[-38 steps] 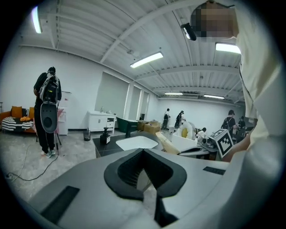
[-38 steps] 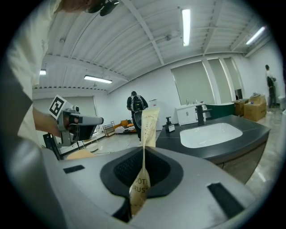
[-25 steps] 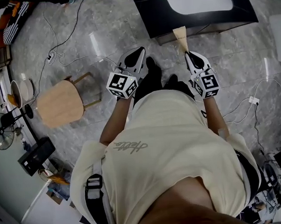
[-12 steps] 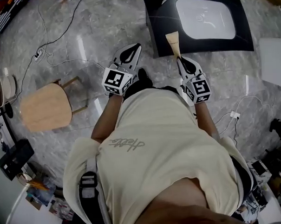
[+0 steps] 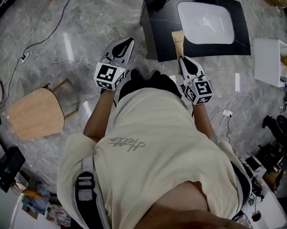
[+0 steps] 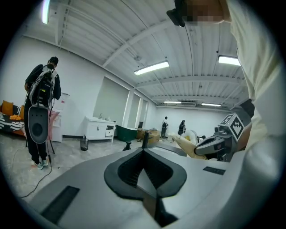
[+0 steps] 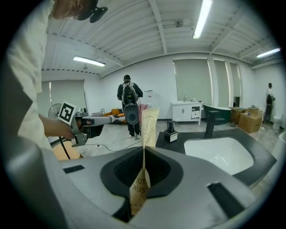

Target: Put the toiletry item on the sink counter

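Observation:
My right gripper (image 5: 183,58) (image 7: 143,154) is shut on a thin tan paper toiletry packet (image 5: 178,42) (image 7: 147,129) that sticks forward past the jaws. Its tip reaches over the near edge of the black sink counter (image 5: 156,33) (image 7: 187,136), which holds a white basin (image 5: 206,22) (image 7: 221,154). A black faucet (image 7: 210,120) stands at the counter's far side. My left gripper (image 5: 123,47) (image 6: 144,154) is shut and empty, held over the grey floor to the left of the counter.
A small black object (image 5: 160,0) (image 7: 171,132) sits on the counter's far left corner. A wooden stool (image 5: 32,113) stands on the floor at left, with cables (image 5: 40,42) around it. A white box (image 5: 269,62) lies right of the counter. A person with a backpack (image 7: 129,105) stands beyond.
The person has stepped toward the sink; the counter and basin now lie closer, and the packet's tip has come over the counter's near edge. Both grippers stay shut.

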`<state>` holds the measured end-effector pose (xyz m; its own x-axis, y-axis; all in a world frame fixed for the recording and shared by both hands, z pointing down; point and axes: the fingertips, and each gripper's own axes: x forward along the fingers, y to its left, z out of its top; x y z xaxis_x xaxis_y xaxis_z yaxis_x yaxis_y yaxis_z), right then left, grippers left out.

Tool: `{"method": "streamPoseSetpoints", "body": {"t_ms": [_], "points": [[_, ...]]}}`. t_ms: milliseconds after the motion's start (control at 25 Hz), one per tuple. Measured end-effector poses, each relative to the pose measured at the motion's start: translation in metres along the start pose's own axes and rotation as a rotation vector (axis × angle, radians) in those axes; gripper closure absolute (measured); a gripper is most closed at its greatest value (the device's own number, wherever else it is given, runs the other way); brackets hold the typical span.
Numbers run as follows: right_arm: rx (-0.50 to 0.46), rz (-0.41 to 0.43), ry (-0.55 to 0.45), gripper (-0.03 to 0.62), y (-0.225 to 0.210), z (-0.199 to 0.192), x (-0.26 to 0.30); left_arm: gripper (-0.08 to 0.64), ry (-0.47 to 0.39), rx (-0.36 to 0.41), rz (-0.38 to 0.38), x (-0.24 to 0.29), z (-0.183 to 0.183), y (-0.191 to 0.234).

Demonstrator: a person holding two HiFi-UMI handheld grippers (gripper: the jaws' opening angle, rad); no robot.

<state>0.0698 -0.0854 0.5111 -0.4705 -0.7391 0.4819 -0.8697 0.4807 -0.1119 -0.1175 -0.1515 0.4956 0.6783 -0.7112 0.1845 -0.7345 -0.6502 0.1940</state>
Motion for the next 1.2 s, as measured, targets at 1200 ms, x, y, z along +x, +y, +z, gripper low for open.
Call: {"method": "streamPoseSetpoints", "body": {"t_ms": [1200], "points": [[0.105, 0.318, 0.093, 0.586, -0.111, -0.017, 0.105, 0.557, 0.039, -0.085, 0.237, 0.104, 0.041, -0.002]]}}
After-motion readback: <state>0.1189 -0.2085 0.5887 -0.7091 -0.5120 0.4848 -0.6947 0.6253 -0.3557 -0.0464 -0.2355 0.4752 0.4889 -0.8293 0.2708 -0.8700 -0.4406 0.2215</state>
